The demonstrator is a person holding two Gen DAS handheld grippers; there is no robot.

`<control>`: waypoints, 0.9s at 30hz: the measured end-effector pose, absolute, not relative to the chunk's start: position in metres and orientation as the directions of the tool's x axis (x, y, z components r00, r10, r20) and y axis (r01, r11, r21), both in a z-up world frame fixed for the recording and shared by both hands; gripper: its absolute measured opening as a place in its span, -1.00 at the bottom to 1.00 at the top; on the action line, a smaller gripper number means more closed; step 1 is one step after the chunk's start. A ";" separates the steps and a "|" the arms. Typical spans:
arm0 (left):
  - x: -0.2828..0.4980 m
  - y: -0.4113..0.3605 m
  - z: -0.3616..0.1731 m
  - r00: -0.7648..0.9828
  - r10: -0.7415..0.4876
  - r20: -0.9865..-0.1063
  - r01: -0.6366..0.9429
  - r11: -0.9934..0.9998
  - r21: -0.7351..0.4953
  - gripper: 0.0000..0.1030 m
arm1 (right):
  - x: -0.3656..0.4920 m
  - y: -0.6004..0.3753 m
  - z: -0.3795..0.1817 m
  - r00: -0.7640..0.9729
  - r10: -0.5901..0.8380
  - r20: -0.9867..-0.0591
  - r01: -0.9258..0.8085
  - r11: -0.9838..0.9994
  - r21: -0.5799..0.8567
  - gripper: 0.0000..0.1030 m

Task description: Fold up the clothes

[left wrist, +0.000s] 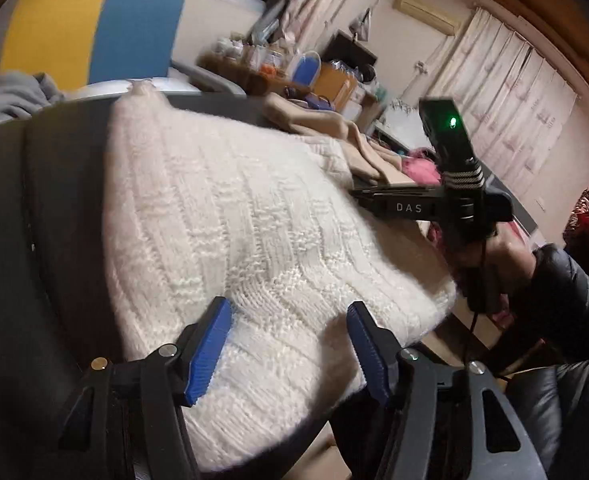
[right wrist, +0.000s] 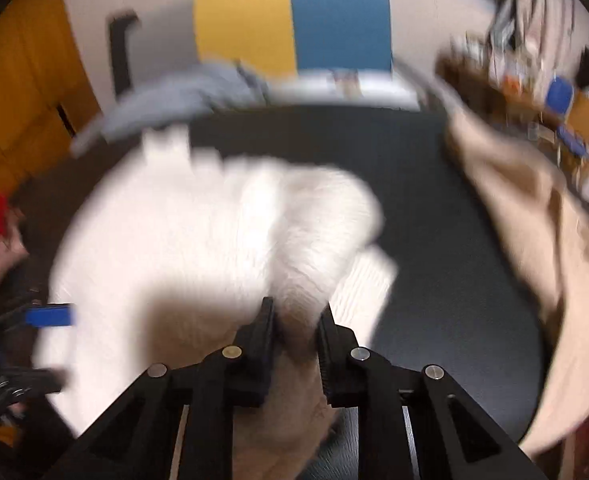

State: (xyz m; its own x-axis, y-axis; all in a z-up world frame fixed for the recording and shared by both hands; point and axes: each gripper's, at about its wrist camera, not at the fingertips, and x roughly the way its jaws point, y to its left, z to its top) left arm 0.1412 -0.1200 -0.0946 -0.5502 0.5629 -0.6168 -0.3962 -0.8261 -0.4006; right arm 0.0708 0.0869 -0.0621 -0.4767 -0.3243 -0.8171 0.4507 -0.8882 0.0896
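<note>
White knit sweater (left wrist: 230, 216) spread across dark desk (left wrist: 54, 208), filling centre of left wrist view; near hem running between the blue-padded fingers (left wrist: 208, 352). Left gripper (left wrist: 288, 354) released, fingers spread wide over the hem, gripping nothing. Bare desk strip along left of frame, beside the sweater's left edge. Sweater's right edge hanging at desk's lower-right corner.

Right gripper (right wrist: 294, 320) clenched on a bunched fold of sweater (right wrist: 198, 232), black fingers (right wrist: 264, 332) pinching fabric lifted off the flat part; view heavily blurred. Same gripper seen from the side at centre right of left wrist view (left wrist: 374, 196), above the sweater's right part.

Open dark desk (right wrist: 434, 240) right of the sweater in right wrist view, up to a beige garment (right wrist: 534, 240) draped along the right edge. Grey cloth (right wrist: 182, 96) at far edge, upper left. Yellow-and-blue chair back (right wrist: 294, 24) behind desk, top centre.
</note>
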 end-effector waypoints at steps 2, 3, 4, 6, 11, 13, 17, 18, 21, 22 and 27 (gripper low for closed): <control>0.138 -0.118 -0.094 -0.549 0.549 -0.630 -0.384 -0.835 -0.393 0.18 | 0.068 0.107 -0.068 -0.480 -0.396 -0.783 0.397 -0.894 0.209 -0.59; 0.135 -0.119 -0.094 -0.546 0.554 -0.628 -0.374 -0.833 -0.409 0.18 | 0.065 0.116 -0.069 -0.477 -0.424 -0.770 0.368 -0.892 0.263 -0.51; 0.133 -0.123 -0.093 -0.543 0.567 -0.620 -0.355 -0.824 -0.442 0.18 | 0.064 0.120 -0.071 -0.479 -0.430 -0.765 0.358 -0.892 0.277 -0.35; 0.131 -0.128 -0.090 -0.539 0.584 -0.607 -0.336 -0.810 -0.480 0.18 | 0.064 0.126 -0.074 -0.485 -0.436 -0.759 0.341 -0.893 0.294 -0.15; 0.127 -0.155 -0.061 -0.602 0.615 -0.510 -0.301 -0.766 -0.568 0.21 | 0.064 0.132 -0.075 -0.496 -0.436 -0.751 0.305 -0.897 0.320 0.16; 0.115 -0.165 -0.048 -0.645 0.571 -0.508 -0.301 -0.801 -0.518 0.21 | 0.063 0.120 -0.072 -0.510 -0.411 -0.756 0.308 -0.907 0.286 0.22; 0.078 -0.177 -0.034 -0.658 0.528 -0.537 -0.319 -0.841 -0.437 0.22 | 0.066 0.105 -0.054 -0.556 -0.347 -0.755 0.338 -0.924 0.176 0.22; 0.065 -0.178 -0.033 -0.650 0.525 -0.549 -0.334 -0.847 -0.414 0.22 | 0.069 0.101 -0.047 -0.585 -0.323 -0.744 0.346 -0.929 0.131 0.22; 0.036 -0.180 -0.036 -0.621 0.516 -0.590 -0.349 -0.856 -0.382 0.22 | 0.084 0.085 -0.018 -0.671 -0.312 -0.672 0.394 -0.918 0.033 0.22; 0.027 -0.181 -0.037 -0.615 0.508 -0.604 -0.345 -0.861 -0.373 0.22 | 0.092 0.079 -0.007 -0.681 -0.344 -0.646 0.430 -0.903 0.027 0.22; -0.020 -0.177 -0.050 -0.567 0.497 -0.657 -0.346 -0.867 -0.358 0.22 | 0.128 0.035 0.009 -0.588 -0.510 -0.628 0.646 -0.763 0.015 0.22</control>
State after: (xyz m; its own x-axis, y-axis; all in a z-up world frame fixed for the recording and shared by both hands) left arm -0.0201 -0.1769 -0.0498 -0.5670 0.4972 -0.6567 -0.3459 -0.8673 -0.3580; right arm 0.1283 0.0348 0.0092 -0.5884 -0.5099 -0.6275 0.6458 -0.7634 0.0148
